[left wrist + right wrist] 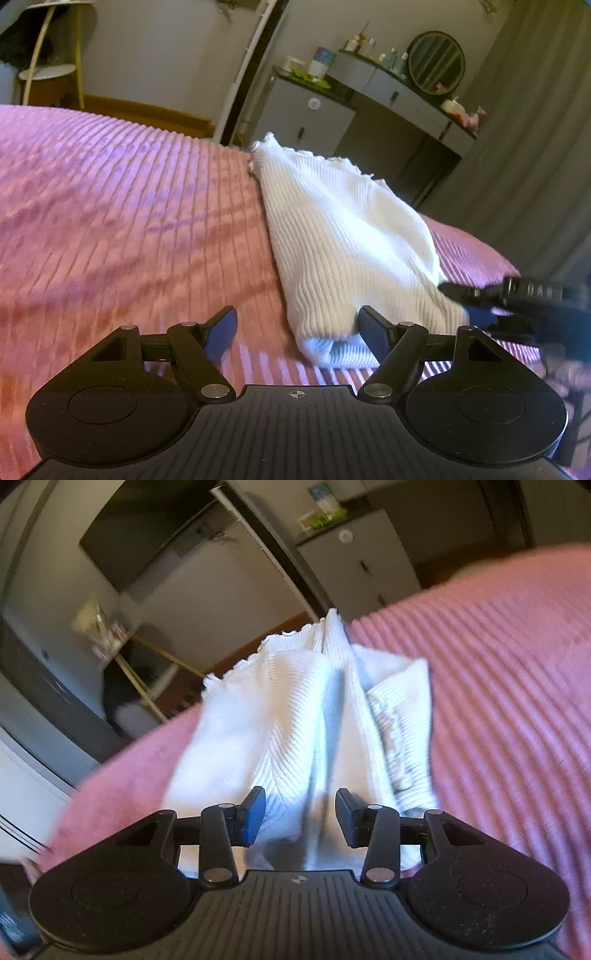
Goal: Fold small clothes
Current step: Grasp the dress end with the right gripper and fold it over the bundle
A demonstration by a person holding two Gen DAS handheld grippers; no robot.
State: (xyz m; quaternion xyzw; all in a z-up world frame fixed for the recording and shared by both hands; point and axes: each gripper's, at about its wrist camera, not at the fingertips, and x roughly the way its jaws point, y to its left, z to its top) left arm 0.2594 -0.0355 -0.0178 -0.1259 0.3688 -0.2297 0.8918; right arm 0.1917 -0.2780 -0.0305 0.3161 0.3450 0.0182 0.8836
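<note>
A white ribbed knit garment [347,236] lies folded lengthwise on the pink ribbed bedspread [129,206], with its frilled hem at the far end. My left gripper [297,326] is open wide over the near end; the right finger [373,328] touches the garment's near corner and the left finger stands over bare bedspread. My right gripper [458,295] comes in blurred from the right edge, at the garment's side. In the right wrist view the right gripper [300,814] is open, with a raised fold of the garment [295,716] running between its fingers and no pad pressing on it.
The bedspread [498,701] stretches wide on both sides of the garment. Beyond the bed's far edge stand a grey cabinet [306,118], a dresser with a round mirror [436,62] and a grey curtain [535,147]. A small round side table [48,72] stands at the far left.
</note>
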